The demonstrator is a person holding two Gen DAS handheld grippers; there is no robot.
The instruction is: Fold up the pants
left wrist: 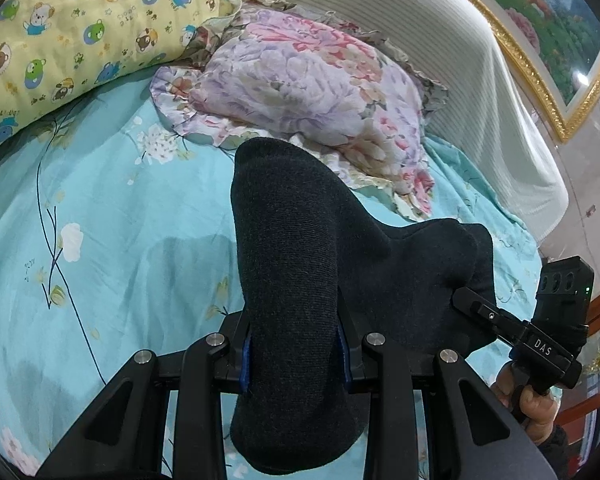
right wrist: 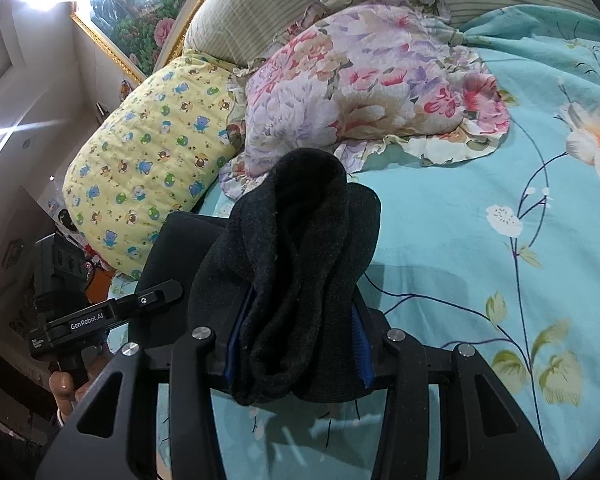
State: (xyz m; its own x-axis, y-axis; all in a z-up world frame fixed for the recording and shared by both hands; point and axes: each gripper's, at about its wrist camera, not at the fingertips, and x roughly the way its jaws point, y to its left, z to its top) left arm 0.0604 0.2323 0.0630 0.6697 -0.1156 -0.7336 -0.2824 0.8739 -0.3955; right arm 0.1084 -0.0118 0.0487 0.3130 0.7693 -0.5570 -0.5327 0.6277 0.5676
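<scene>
Hanging between the two grippers, the dark pants (left wrist: 292,280) were off the bed (left wrist: 112,216), one bunched end clenched in the jaws of the left gripper (left wrist: 294,356) and the other end clenched in the jaws of the right gripper (right wrist: 296,344). Their long axis ran roughly crosswise from one hand to the other, the cloth rising ahead of each set of jaws toward the flowered pillow (left wrist: 300,84). Neither hand looked nearer to the open blue sheet below, so laying the pants flat would probably need both to come down together.
</scene>
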